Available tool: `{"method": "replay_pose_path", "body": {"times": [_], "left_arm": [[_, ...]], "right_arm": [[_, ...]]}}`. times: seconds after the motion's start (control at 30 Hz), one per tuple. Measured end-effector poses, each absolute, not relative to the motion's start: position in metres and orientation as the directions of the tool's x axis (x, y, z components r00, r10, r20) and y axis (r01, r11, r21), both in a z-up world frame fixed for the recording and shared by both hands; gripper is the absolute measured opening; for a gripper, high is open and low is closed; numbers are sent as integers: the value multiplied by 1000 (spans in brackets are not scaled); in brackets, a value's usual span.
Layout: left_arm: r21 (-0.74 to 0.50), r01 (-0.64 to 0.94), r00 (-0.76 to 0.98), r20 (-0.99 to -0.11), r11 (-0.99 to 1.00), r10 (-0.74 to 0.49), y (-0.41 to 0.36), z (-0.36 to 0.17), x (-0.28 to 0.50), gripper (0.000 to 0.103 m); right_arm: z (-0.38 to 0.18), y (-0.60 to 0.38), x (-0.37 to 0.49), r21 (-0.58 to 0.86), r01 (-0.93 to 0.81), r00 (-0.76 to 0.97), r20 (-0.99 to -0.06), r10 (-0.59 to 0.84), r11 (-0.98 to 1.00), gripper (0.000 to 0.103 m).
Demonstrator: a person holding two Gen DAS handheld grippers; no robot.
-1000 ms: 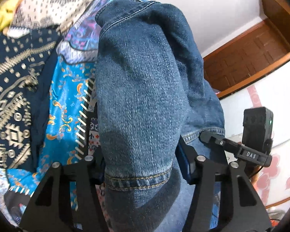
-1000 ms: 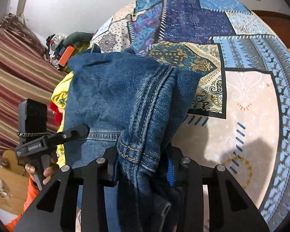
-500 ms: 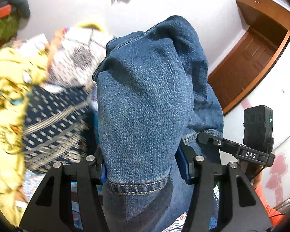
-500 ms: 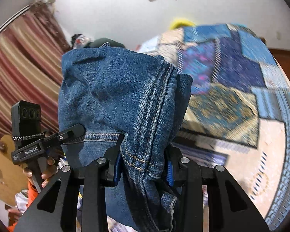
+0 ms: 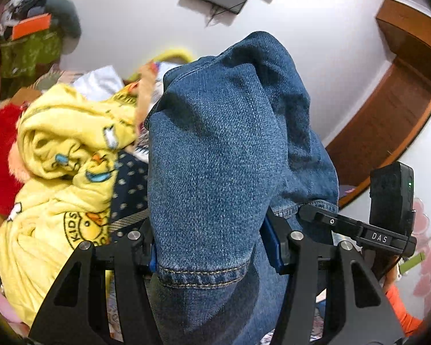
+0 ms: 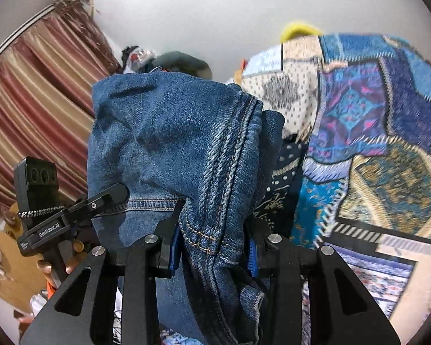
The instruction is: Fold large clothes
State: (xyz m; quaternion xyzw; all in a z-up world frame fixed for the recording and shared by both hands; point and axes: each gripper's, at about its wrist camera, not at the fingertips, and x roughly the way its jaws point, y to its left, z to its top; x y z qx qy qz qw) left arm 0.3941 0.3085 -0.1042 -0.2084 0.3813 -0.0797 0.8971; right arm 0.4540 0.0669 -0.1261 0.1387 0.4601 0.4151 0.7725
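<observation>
Denim fills the near field of both wrist views: the left gripper [image 5: 212,253] is clamped on a hemmed fold of the jeans [image 5: 215,158], its blue pads pressing either side just above the stitched hem, and the right gripper [image 6: 212,254] pinches a narrower, bunched seam of the same jeans [image 6: 172,149], with loose cloth hanging below its jaws. The garment is thus held off the bed between the two, draped forward over both sets of fingers. The likeliest trouble, as I judge it, is the right grip: it holds a thick rolled seam, not flat cloth, so the weight could drag it out, or the fold could come down crooked. Beyond the left grip a yellow blanket [image 5: 60,178] and red fabric [image 5: 0,155] lie heaped, crowding that side; setting down there would snag. Past the right grip the patterned bedspread [image 6: 373,143] lies open and flat, offering room. Farther off stand a striped curtain [image 6: 37,92] and white wall [image 5: 316,28].
</observation>
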Motion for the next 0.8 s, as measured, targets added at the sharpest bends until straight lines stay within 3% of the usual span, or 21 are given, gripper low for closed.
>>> {"method": "replay_pose_path", "body": {"times": [0.3, 0.37, 0.43, 0.6, 0.67, 0.8], "left_arm": [[-483, -146, 563, -758, 864, -328, 344, -204, 454, 56], [-449, -172, 540, -787, 877, -297, 344, -223, 466, 58], [-400, -188, 548, -801, 897, -243, 342, -230, 472, 67], [-248, -244, 541, -837, 937, -81, 334, -235, 476, 92], [-188, -241, 549, -835, 952, -26, 328, -231, 473, 92], [1, -192, 557, -824, 981, 110, 303, -221, 456, 94]], "right_arm": [[-208, 103, 499, 572, -458, 154, -702, 695, 680, 33], [-217, 109, 502, 553, -464, 151, -721, 677, 692, 33], [-226, 111, 506, 533, -480, 173, -721, 671, 696, 35], [-225, 113, 502, 443, -504, 230, -758, 610, 741, 49], [-225, 113, 498, 402, -521, 253, -769, 587, 753, 55], [-227, 111, 488, 291, -539, 307, -806, 506, 790, 79]]}}
